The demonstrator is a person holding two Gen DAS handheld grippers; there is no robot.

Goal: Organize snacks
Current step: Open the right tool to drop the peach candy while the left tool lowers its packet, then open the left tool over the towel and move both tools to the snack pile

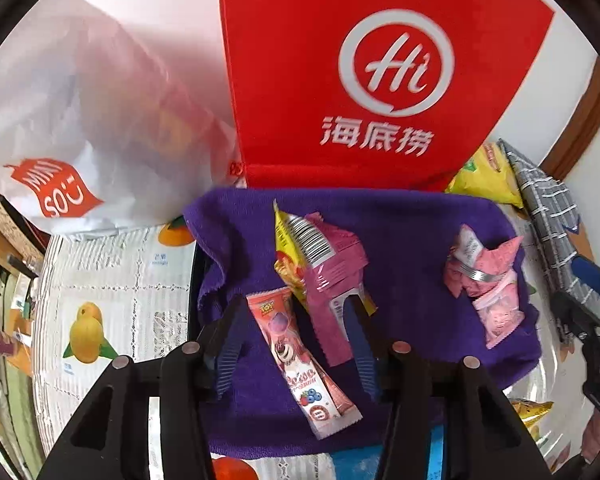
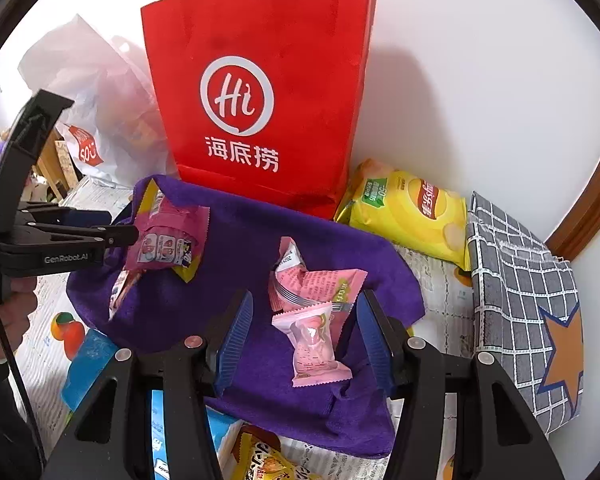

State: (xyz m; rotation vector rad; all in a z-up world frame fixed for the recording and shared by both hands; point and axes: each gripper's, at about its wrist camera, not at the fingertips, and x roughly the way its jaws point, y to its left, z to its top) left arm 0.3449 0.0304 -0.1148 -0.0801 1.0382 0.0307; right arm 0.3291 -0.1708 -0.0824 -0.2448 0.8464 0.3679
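The red paper bag point(image 2: 256, 92) stands upright straight ahead of both tongs, close behind the purple cloth point(image 2: 240, 240); a high forward lift risks knocking it over. The white plastic bag point(image 1: 80, 120) leans left of it, and the yellow chip bag point(image 2: 412, 216) lies right of the right gripper point(image 2: 304, 344), so open room is mostly above and back toward the holder. The cloth is loose and rumpled, and a low pad could drag it. The right gripper hangs wide around a pink candy packet point(image 2: 316, 348); neighbouring wrappers may snag. The left gripper point(image 1: 296, 344) is wide, straddling a long pink snack stick point(image 1: 300, 360).
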